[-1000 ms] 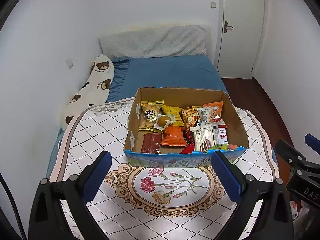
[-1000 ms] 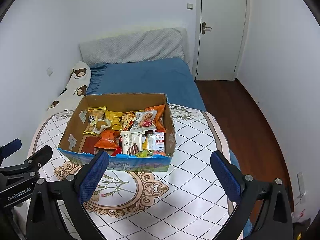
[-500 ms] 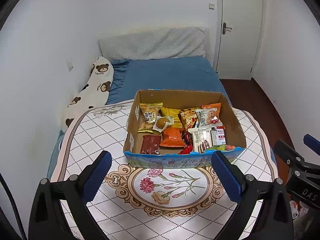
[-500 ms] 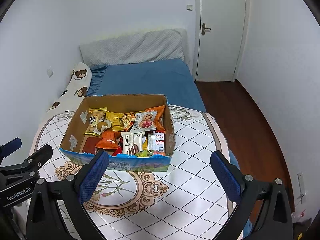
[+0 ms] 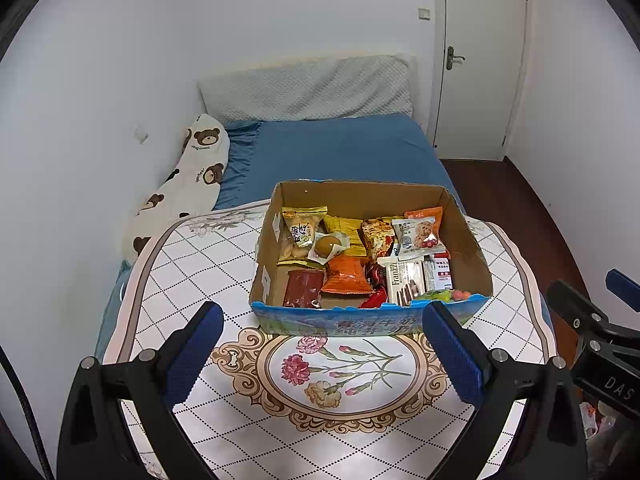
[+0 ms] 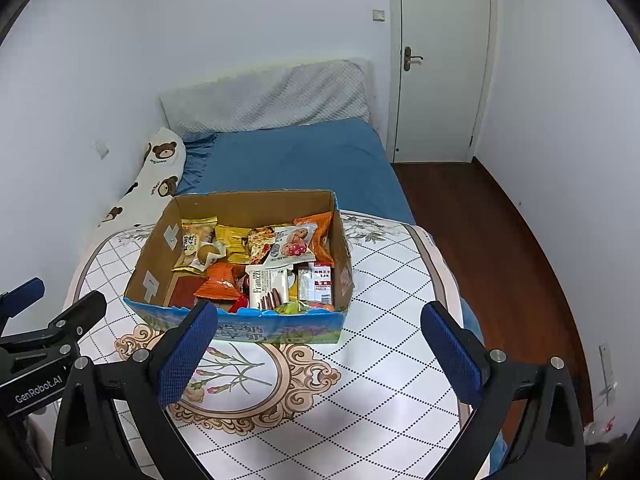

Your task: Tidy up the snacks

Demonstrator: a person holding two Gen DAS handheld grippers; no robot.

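An open cardboard box (image 5: 468,248) with a blue printed front stands on the table and shows in the right wrist view too (image 6: 156,248). It holds several snack packets, among them an orange bag (image 5: 346,276), a dark red packet (image 5: 303,288), a Franzzi wafer pack (image 5: 405,282) and a cookie packet (image 5: 418,236). My left gripper (image 5: 322,350) is open and empty, above the table in front of the box. My right gripper (image 6: 320,350) is open and empty, in front of the box's right corner.
The table has a white diamond-pattern cloth with a flower medallion (image 5: 340,372). A blue bed (image 5: 340,148) with a bear-print pillow (image 5: 188,184) lies behind the table. A white door (image 6: 440,60) and dark wood floor (image 6: 500,240) are at the right.
Both grippers have pulled back and up slightly, so the box sits a little lower and farther in view. Both stay open and empty.
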